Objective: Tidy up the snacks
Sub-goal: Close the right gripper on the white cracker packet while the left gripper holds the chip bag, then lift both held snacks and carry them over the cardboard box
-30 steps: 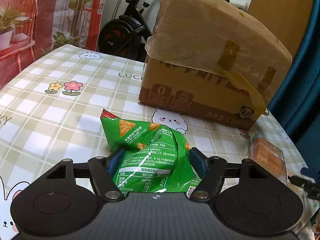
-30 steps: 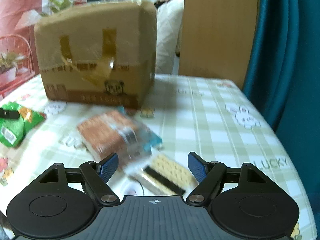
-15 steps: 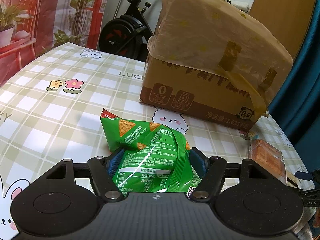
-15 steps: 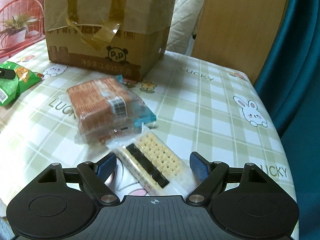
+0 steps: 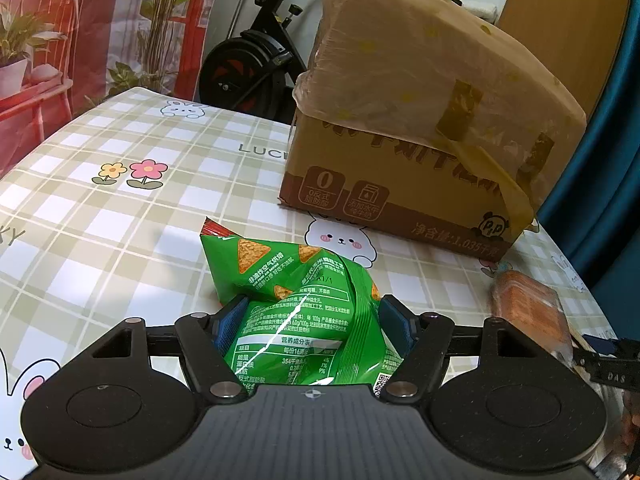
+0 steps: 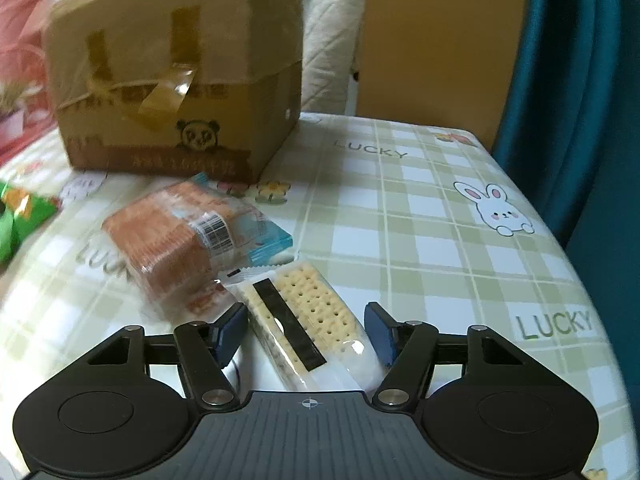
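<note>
My left gripper (image 5: 310, 322) is shut on a green chip bag (image 5: 296, 304), which rests on the checked tablecloth (image 5: 100, 216). My right gripper (image 6: 306, 328) is open, its fingers on either side of a clear pack of pale crackers (image 6: 308, 312) lying on the tablecloth (image 6: 420, 216); the pads stand apart from it. An orange biscuit pack (image 6: 180, 236) lies just left of the crackers; it also shows in the left wrist view (image 5: 528, 312). The chip bag shows at the left edge of the right wrist view (image 6: 24, 216).
A taped cardboard box (image 5: 416, 120) stands at the back of the table, also in the right wrist view (image 6: 176, 80). A teal curtain (image 6: 568, 80) hangs at the right. An exercise bike (image 5: 248, 60) stands beyond the far edge. The table's right edge is close.
My right gripper has moved forward and down over the cracker pack, so the pack now lies between its open fingers. The left gripper has stayed shut on the chip bag, nearly still.
</note>
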Tool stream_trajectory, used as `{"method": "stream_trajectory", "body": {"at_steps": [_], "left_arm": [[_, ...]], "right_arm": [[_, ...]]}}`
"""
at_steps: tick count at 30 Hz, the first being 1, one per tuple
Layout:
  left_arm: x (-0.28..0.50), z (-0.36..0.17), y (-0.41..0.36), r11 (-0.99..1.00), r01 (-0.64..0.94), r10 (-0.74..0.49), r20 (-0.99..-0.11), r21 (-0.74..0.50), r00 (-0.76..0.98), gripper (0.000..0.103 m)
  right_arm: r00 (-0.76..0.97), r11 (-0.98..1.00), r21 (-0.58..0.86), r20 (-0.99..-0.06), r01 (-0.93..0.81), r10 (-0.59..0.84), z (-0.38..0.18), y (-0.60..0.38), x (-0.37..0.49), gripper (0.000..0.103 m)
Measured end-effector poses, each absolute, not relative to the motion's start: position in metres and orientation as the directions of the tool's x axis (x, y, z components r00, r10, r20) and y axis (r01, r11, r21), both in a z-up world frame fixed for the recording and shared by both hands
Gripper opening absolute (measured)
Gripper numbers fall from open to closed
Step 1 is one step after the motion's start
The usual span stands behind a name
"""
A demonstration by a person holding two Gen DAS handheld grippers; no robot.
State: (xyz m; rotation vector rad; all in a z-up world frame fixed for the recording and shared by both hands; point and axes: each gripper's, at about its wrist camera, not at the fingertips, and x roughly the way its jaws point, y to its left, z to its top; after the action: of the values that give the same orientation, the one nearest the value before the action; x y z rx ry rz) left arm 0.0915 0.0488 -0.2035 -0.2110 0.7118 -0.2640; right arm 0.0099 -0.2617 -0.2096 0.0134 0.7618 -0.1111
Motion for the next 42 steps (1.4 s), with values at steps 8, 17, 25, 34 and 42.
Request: {"method": "stream_trajectory", "body": {"at_steps": [8, 17, 25, 34, 42], "left_arm": [[0.091, -0.204, 0.049, 0.946, 0.168, -0.308, -0.614, -0.276, 0.727, 0.073], [0.091, -0.204, 0.048, 0.947, 0.169, -0.306, -0.612, -0.271, 0.729, 0.074], [0.088, -0.203, 0.047, 0.951, 0.174, -0.298, -0.611, -0.255, 0.733, 0.073], [0.073, -0.191, 0.035, 0.945, 0.242, -0.327, -0.572, -0.221, 0.753, 0.07], [0.072, -0.153, 0.047, 0.942, 0.222, -0.318, -0.462, -0.25, 0.828, 0.07]], "right_arm": [[0.714, 0.995, 0.046, -0.699, 0.084, -0.027, -0.208, -0.256, 0.02, 0.054], [0.715, 0.998, -0.007, -0.697, 0.06, -0.047, -0.208, -0.258, 0.007, 0.066], [0.726, 0.999, 0.022, -0.688, 0.041, -0.015, -0.211, -0.256, 0.015, 0.057], [0.744, 0.999, 0.004, -0.668, 0.038, -0.026, -0.203, -0.252, 0.011, 0.044], [0.829, 0.997, 0.029, -0.558, 0.073, -0.044, -0.161, -0.262, 0.006, 0.042]]}}
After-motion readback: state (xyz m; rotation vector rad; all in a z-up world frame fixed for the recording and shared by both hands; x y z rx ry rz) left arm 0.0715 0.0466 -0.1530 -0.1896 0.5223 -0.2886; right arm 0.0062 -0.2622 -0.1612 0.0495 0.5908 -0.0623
